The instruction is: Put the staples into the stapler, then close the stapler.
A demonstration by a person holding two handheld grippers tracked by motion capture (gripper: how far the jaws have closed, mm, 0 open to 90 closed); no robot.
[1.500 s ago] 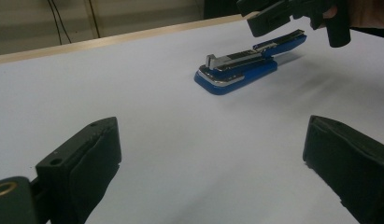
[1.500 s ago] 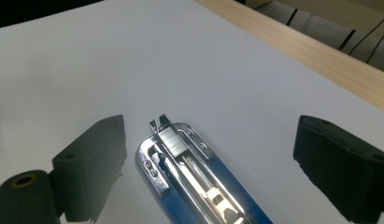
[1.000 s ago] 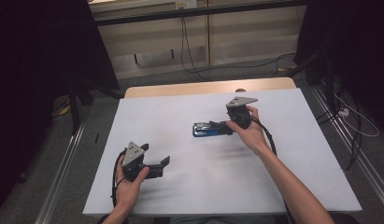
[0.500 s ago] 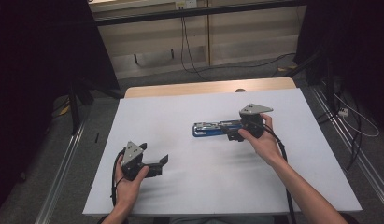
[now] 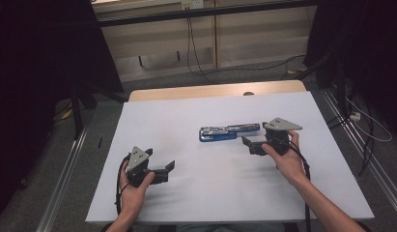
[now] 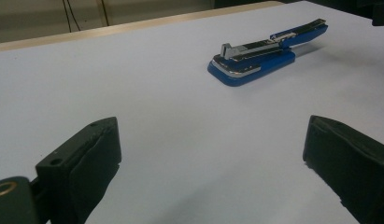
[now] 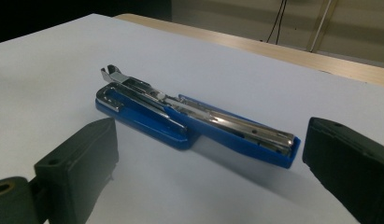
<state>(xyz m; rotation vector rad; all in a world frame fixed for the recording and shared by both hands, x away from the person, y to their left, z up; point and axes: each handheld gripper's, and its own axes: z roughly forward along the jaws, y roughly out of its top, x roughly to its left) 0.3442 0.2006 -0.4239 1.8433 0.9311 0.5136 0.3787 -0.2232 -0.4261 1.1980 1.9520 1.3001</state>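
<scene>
A blue stapler lies opened out flat on the white table top, its metal magazine facing up. My right gripper is just right of it and a little nearer the person, jaws open toward it and holding nothing. In the right gripper view the stapler lies close ahead between the open jaws. My left gripper rests near the table's front left, open and empty. In the left gripper view the stapler shows farther off.
A strip of bare wood runs along the table's far edge. Metal rails flank the table on both sides, and cables trail across the floor behind it. Dark curtains hang at left and right.
My right gripper has drawn back from the stapler, to the right and toward the person. The stapler now lies stretched out longer to the right. The left gripper has stayed put.
</scene>
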